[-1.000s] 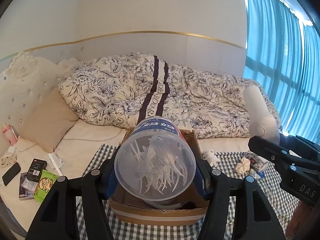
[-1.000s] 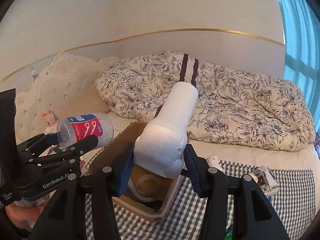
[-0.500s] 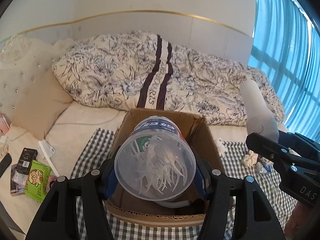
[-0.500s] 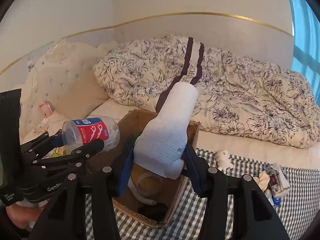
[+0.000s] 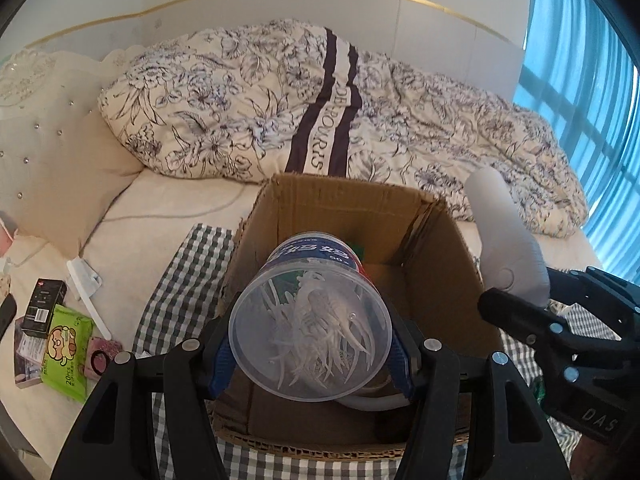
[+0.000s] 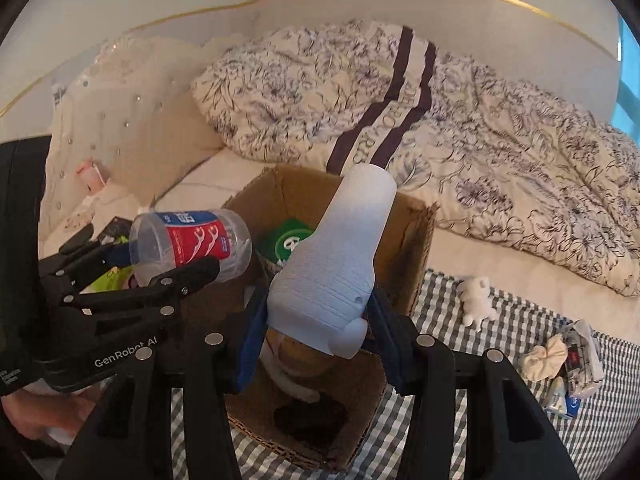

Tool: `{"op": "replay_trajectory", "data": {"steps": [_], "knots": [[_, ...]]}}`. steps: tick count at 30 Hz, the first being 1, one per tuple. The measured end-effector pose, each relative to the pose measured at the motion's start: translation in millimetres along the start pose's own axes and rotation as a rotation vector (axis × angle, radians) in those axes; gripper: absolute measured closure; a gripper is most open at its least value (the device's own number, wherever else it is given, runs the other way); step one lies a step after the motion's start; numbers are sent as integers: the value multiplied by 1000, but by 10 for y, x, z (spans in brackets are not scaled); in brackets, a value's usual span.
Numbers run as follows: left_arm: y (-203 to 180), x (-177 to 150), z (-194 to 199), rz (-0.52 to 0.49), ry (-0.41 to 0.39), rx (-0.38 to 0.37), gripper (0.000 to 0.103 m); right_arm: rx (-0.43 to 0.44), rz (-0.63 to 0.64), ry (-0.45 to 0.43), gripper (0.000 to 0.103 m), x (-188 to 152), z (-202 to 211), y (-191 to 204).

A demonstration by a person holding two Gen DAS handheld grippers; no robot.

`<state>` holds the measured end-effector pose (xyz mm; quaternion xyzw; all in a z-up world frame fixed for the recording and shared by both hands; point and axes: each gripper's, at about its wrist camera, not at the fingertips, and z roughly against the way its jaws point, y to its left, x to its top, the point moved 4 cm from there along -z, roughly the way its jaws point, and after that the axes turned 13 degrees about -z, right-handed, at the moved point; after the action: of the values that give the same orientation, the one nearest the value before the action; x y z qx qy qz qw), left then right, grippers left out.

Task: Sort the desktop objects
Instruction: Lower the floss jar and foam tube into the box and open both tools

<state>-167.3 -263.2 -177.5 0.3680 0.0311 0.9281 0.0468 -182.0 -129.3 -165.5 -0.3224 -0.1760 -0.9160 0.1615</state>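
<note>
While a floral duvet [image 5: 320,108] fills the upper frame behind the checked cloth [image 5: 176,280], your left gripper [image 5: 310,350] clamps the floss-pick jar [image 5: 310,332] at lower centre, over the open cardboard box [image 5: 452,248]. Your right gripper [image 6: 316,320] grips a white bottle [image 6: 340,264] above the box too.

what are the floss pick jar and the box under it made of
Floss pick jar: apparently clear glossy plastic; the white picks show through its base. Box: matte brown corrugated cardboard, with fluted layers showing along its cut front edge.
</note>
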Motion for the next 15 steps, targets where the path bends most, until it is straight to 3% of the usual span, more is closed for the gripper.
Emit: {"op": "replay_trajectory", "data": {"steps": [15], "knots": [[-63,-163,-379,-14,167,-15,40,-50,45,224,53,-298,-544,-89]]}}
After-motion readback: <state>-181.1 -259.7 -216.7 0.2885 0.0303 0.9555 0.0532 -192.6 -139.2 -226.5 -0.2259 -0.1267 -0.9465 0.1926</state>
